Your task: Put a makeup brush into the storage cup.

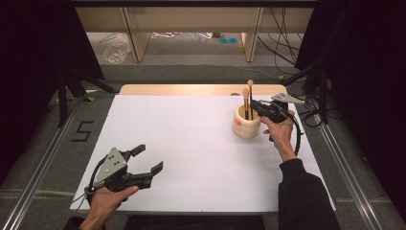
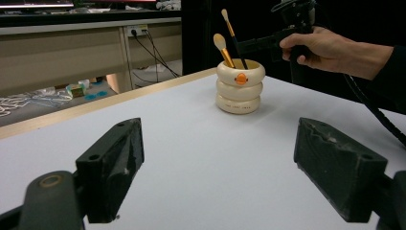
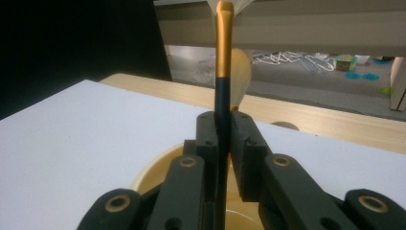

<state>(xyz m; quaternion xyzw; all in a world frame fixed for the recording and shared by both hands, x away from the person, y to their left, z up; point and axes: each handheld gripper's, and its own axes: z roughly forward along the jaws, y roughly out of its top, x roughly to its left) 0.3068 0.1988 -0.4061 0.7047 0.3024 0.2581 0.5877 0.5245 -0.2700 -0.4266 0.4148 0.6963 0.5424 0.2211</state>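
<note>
A cream ringed holder point(image 1: 246, 127) point(image 2: 240, 88) with an orange dot stands at the far right of the white mat point(image 1: 191, 143). Two brushes stand in it. The taller one point(image 1: 250, 91) point(image 2: 235, 40) point(image 3: 223, 52) has a black handle and a gold ferrule. My right gripper point(image 1: 254, 106) point(image 2: 249, 46) point(image 3: 224, 136) is shut on that handle just above the holder's rim point(image 3: 153, 168). The shorter brush point(image 1: 245, 98) point(image 2: 221, 45) has a round pale head and stands free behind it. My left gripper point(image 1: 149, 158) point(image 2: 225, 177) rests open near the mat's front left, with nothing between its jaws, pointing toward the holder.
The mat lies on a wooden table whose far edge point(image 1: 201, 89) shows beyond it. Past the table are shelf legs point(image 1: 134, 38), cables and small clutter point(image 1: 115, 48) on the floor. A "5" mark point(image 1: 82, 130) sits on the floor to the left.
</note>
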